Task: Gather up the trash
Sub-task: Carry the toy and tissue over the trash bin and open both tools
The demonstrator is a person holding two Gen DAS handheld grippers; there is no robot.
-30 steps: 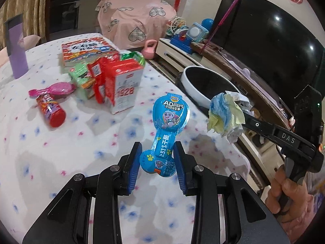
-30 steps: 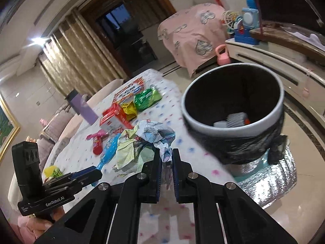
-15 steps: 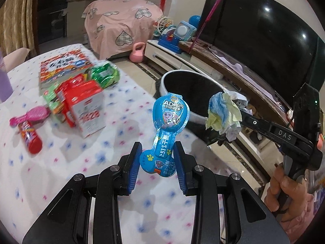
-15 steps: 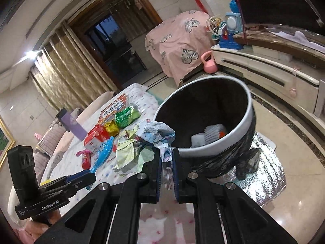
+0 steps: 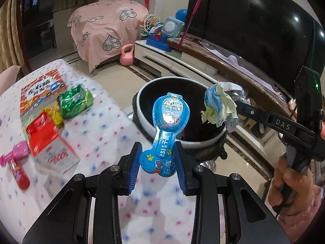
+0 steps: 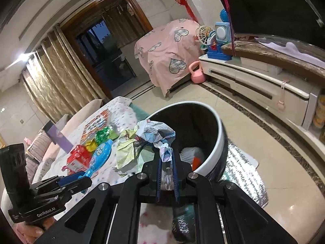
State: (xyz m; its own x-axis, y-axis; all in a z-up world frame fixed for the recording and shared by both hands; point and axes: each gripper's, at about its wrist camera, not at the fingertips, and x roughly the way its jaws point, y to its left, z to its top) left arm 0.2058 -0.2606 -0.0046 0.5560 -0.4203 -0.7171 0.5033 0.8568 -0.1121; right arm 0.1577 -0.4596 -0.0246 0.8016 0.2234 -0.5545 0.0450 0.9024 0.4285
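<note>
**A:** Both hands loaded. Left gripper (image 5: 157, 161) is clamped on the bottom end of the blue snack packet (image 5: 167, 126), which stands up tall out of the pads. Right gripper (image 6: 166, 174) is nearly closed on a tail of the crumpled paper wad (image 6: 148, 140).

**B:** And the bin?

**A:** White-rimmed bin (image 6: 215, 154) on the floor, just off the edge of the spotted tablecloth (image 5: 105, 122). Some rubbish in the bottom. The wad sits at the near rim in the right-hand view, the packet in front of the opening in the left.

**B:** Risks?

**A:** From these angles I can't tell whether either piece is truly above the hole. Let go short and the wad lands on the rim or the cloth. It's light, held by one thin twist, mostly hanging outside the pads, so it could snag on a pad or drift.

**B:** The packet?

**A:** Long and glossy. Released tilted, it may bridge the rim and tip out onto the floor. The two grippers are also close, so they could knock each other
</note>
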